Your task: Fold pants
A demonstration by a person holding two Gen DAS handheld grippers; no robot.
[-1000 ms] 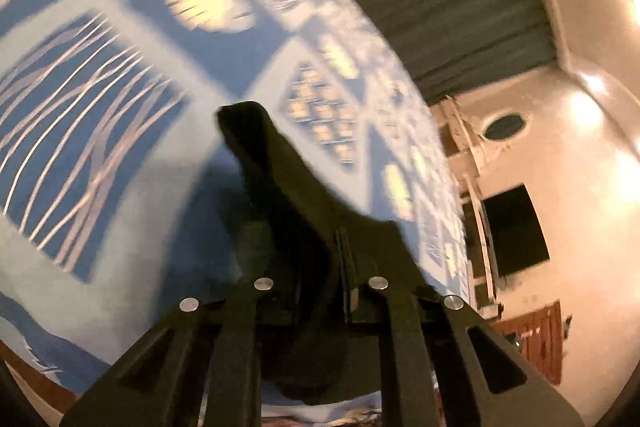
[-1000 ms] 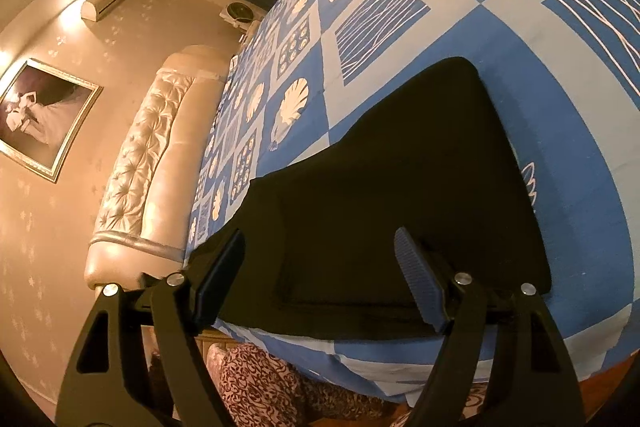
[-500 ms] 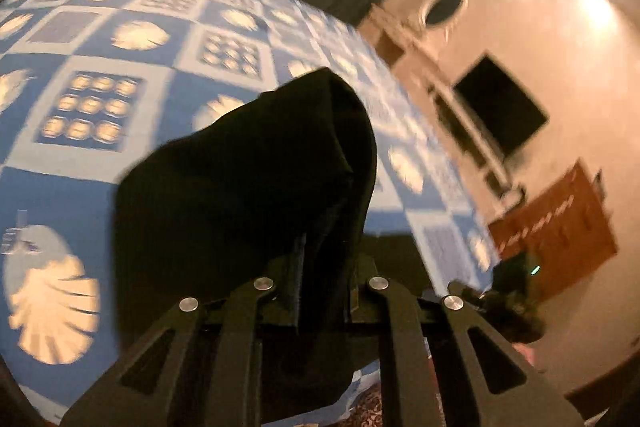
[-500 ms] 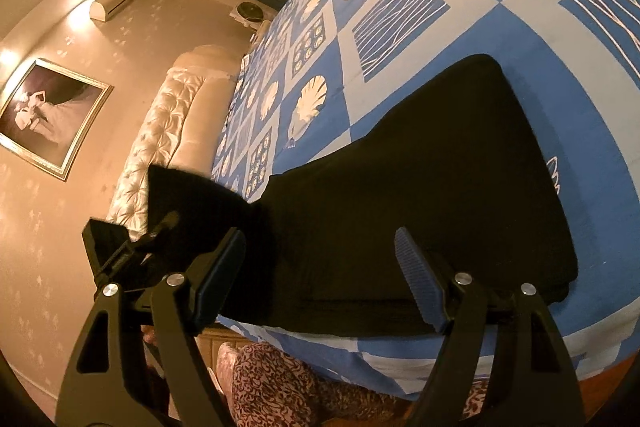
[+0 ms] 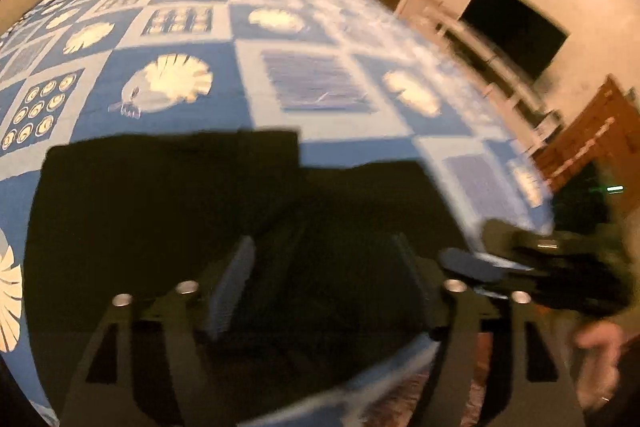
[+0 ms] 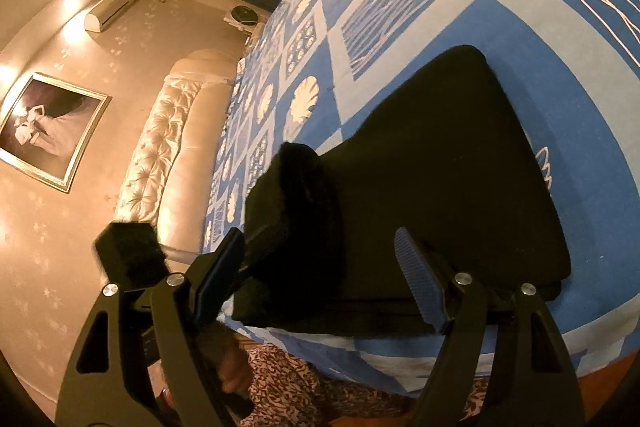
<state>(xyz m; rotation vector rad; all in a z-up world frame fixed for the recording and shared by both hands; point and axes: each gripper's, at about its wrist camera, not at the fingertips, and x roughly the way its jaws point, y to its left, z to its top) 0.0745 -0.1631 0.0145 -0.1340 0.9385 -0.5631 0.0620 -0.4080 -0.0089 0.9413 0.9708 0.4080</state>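
The black pants (image 5: 168, 211) lie folded on the blue patterned bedspread (image 5: 312, 87) near the bed's front edge. In the left wrist view my left gripper (image 5: 320, 279) is open, its fingers spread just above the pants. The view is blurred. In the right wrist view the pants (image 6: 432, 167) show a raised fold at their left end. My right gripper (image 6: 320, 275) is open and empty, hovering over the pants' near edge. The other gripper shows at the right edge of the left wrist view (image 5: 560, 267).
A cream tufted headboard (image 6: 168, 155) stands at the bed's far left. A framed picture (image 6: 44, 131) hangs on the wall. A dark TV (image 5: 516, 27) and wooden furniture (image 5: 588, 143) stand to the right. Patterned cloth on my legs (image 6: 304, 383) is below the bed's edge.
My left gripper carried a pants end over the rest, then opened and let it go. The pants now lie doubled. The right gripper stayed open and barely moved.
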